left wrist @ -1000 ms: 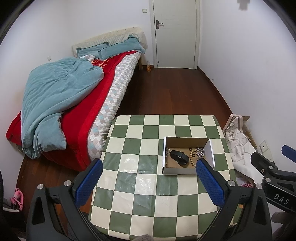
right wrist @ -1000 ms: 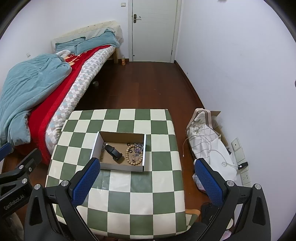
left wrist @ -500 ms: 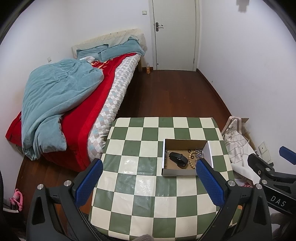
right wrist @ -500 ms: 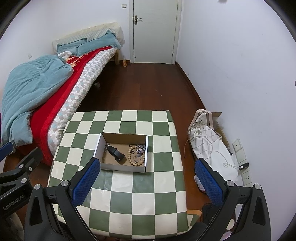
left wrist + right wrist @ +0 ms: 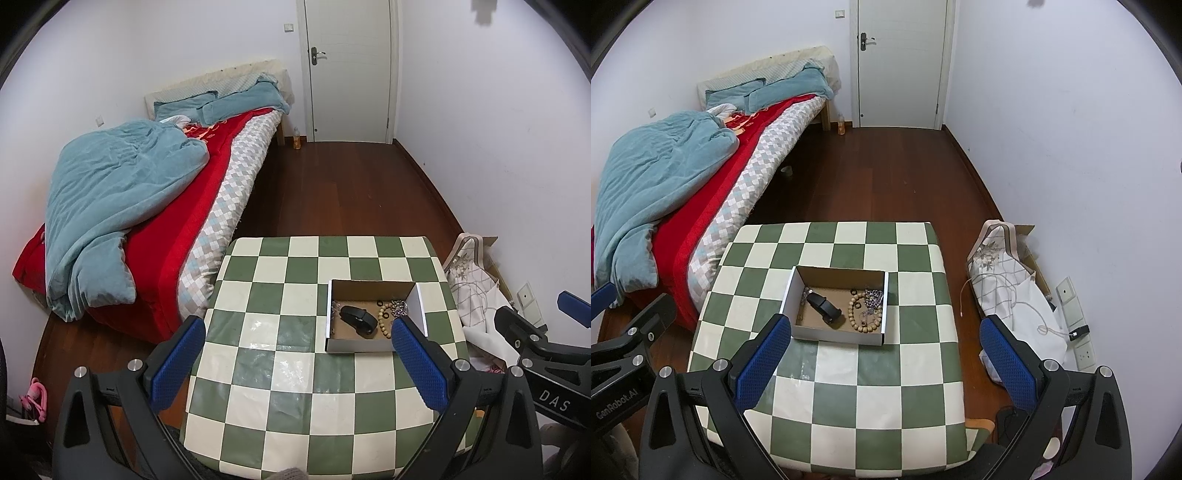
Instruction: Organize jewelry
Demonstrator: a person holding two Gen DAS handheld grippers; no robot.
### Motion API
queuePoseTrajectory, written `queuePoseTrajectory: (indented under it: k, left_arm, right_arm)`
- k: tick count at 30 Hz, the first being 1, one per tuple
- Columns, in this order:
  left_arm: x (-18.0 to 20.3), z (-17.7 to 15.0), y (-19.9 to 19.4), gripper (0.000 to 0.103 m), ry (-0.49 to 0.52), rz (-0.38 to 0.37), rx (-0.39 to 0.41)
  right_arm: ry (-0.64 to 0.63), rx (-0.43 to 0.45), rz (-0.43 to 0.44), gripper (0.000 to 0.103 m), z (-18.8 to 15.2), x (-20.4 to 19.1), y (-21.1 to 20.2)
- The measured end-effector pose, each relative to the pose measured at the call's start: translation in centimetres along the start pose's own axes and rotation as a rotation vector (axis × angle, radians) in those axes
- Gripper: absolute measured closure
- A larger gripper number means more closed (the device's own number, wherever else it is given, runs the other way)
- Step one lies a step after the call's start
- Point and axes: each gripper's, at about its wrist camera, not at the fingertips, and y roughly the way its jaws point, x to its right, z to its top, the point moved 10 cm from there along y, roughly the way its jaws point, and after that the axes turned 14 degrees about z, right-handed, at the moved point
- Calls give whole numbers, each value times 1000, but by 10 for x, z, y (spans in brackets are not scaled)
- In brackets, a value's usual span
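Observation:
A shallow cardboard box (image 5: 798, 291) (image 5: 419, 301) stands on the green and cream checkered table (image 5: 871, 376) (image 5: 280, 373). In it lie a black wristband (image 5: 823, 308) (image 5: 357, 318), a wooden bead bracelet (image 5: 862, 314) (image 5: 384, 325), a silver chain (image 5: 873, 297) (image 5: 399, 306) and small black rings (image 5: 854, 292). My left gripper (image 5: 297, 356) is open and empty, above the table's near half. My right gripper (image 5: 886, 354) is open and empty, just in front of the box.
A bed (image 5: 701, 192) with a teal blanket and red cover stands to the left of the table. A patterned bag (image 5: 997, 280) lies on the wooden floor to the right by the wall. A white door (image 5: 901, 62) is at the back.
Both grippers have drawn back and up a little, so the table and box sit lower and smaller in view. Both stay open and empty.

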Motion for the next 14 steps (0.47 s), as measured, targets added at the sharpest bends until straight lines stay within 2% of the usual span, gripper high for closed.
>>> queuePoseTrajectory:
  k: [14]
  left_arm:
    - [-2,3,-2,0,-7,-11,18]
  right_arm:
    - [0,0,-1,0,-1,0,0]
